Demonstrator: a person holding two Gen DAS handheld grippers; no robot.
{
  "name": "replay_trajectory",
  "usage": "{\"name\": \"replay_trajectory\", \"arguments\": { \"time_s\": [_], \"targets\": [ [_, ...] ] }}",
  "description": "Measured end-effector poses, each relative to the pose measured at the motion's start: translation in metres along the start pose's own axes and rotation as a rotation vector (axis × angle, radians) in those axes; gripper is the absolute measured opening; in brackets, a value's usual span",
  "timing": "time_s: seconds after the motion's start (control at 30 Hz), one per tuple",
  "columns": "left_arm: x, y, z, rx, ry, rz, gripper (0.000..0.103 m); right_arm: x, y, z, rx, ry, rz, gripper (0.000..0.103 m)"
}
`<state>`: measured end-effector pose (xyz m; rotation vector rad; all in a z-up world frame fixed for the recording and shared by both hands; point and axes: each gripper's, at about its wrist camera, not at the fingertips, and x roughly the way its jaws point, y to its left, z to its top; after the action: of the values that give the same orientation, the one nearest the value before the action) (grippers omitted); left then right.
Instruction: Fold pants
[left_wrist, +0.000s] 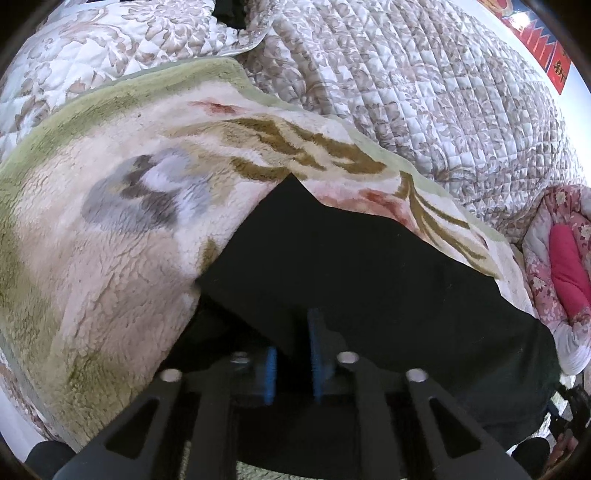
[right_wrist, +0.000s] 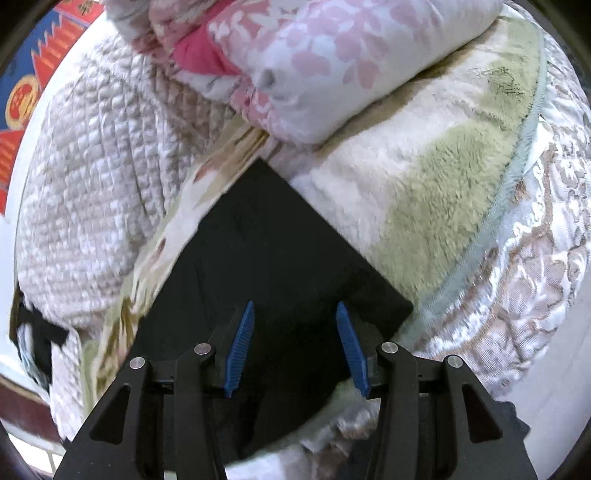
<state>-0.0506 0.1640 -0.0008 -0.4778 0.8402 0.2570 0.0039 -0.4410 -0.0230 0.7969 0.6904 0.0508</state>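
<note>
A bed spread with a fluffy floral blanket (left_wrist: 110, 236) and quilted cover (left_wrist: 424, 92) fills the left wrist view; the left hand-held gripper (left_wrist: 293, 354) pinches an edge of the black pants (left_wrist: 351, 258). In the right wrist view, the right hand-held gripper (right_wrist: 295, 343) hangs open over the folded pants (right_wrist: 266, 240) on the blanket (right_wrist: 424, 192), beside a pink duvet (right_wrist: 314, 66)
</note>
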Motion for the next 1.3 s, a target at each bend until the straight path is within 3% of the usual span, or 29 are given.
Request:
{"name": "replay_trajectory", "arguments": {
  "time_s": [0.07,0.13,0.23,0.43,0.57,0.63,0.77,0.83,0.9,1.03,1.13,1.23,1.3],
  "targets": [
    [0.000,0.000,0.001,0.001,0.004,-0.002,0.006,0.000,-0.001,0.002,0.013,-0.012,0.012,0.048],
    [-0.004,-0.001,0.003,0.002,0.002,-0.010,0.005,-0.002,-0.001,0.005,0.020,-0.020,0.038,0.034],
    [-0.014,-0.003,0.005,-0.002,-0.015,-0.027,0.005,-0.010,0.005,0.007,0.008,-0.027,0.091,0.023],
    [-0.047,-0.003,0.012,-0.020,-0.057,-0.051,0.005,-0.045,0.029,0.009,-0.035,-0.056,0.159,0.020],
    [-0.060,0.002,0.002,-0.021,-0.069,-0.038,0.004,-0.047,0.024,0.006,-0.093,-0.029,0.064,0.020],
    [-0.048,0.012,-0.010,-0.043,-0.013,-0.026,0.005,-0.028,0.007,0.005,-0.057,0.025,-0.013,0.020],
    [-0.034,0.024,-0.026,-0.055,0.034,-0.009,0.005,-0.018,0.001,-0.002,-0.048,0.052,-0.036,0.022],
    [-0.036,0.021,-0.024,-0.039,0.027,0.000,0.005,-0.020,0.006,-0.001,-0.077,0.052,-0.060,0.028],
    [-0.040,0.020,-0.022,-0.022,0.019,0.018,0.006,-0.028,0.008,0.000,-0.109,0.019,-0.126,0.032],
    [-0.060,0.028,-0.014,-0.029,-0.057,0.118,0.009,-0.063,-0.001,0.008,-0.143,-0.152,-0.296,0.032],
    [-0.072,0.027,-0.003,-0.016,-0.117,0.168,0.009,-0.063,0.001,0.012,-0.184,-0.143,-0.277,0.032],
    [-0.078,0.011,0.005,0.021,-0.143,0.109,0.009,-0.053,0.020,0.004,-0.279,-0.120,-0.207,0.032],
    [-0.075,-0.009,0.003,0.084,-0.145,0.055,0.009,-0.032,0.033,-0.006,-0.355,-0.055,-0.179,0.032]
  ]
}}
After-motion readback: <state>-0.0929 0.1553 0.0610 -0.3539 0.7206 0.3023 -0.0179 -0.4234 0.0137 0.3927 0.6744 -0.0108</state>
